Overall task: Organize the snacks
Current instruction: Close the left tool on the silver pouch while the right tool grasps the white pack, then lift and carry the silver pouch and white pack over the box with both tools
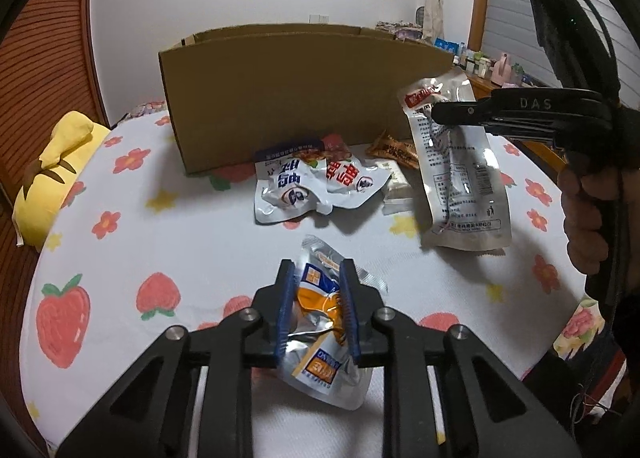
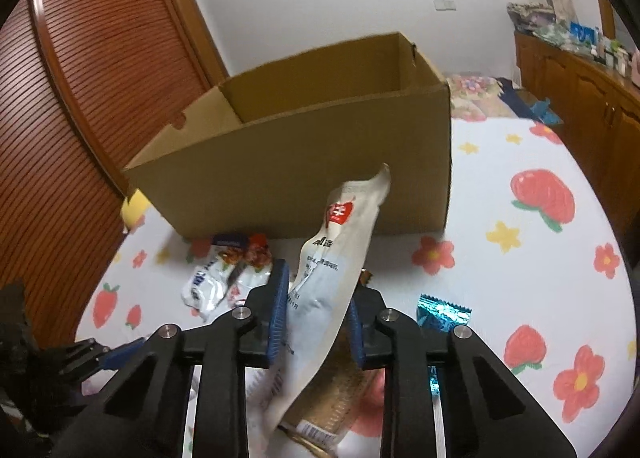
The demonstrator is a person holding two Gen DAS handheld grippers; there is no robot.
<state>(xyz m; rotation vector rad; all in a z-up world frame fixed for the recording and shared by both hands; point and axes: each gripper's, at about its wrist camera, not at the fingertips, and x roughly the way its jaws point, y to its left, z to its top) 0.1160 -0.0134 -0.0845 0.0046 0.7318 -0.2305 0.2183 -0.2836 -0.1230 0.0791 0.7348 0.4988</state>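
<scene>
Bedroom setup: white bed sheet with strawberry and flower print (image 1: 192, 226) carries everything, white wall and brown slatted wardrobe behind.

Left wrist view: my left gripper (image 1: 318, 314) is clamped on a crumpled silver foil snack pouch with orange and blue print (image 1: 320, 346), held just above the near edge of the sheet. Open brown cardboard box (image 1: 288, 98) stands toward the far edge. At the foot of its front wall I see a small pile of white and red snack packets (image 1: 316, 186), with a brown wrapped snack (image 1: 394, 150) just beside it. Right gripper (image 1: 444, 114) comes in from the right, pinching a long silver-white vacuum snack pack (image 1: 460, 174) near its top; pack hangs down, lifted off the sheet. Yellow plush pillow (image 1: 52, 174) sits at the left edge.

Right wrist view: right gripper (image 2: 316, 318) fingers are closed onto the long silver-white pack (image 2: 336, 278), which tilts up toward the box (image 2: 320, 162). Box interior: I can't see any contents from here. Teal foil packet (image 2: 440, 312) lies on the sheet (image 2: 540, 278) just right of the fingers. Snack pile (image 2: 228, 278) is left of them, near the box front.
</scene>
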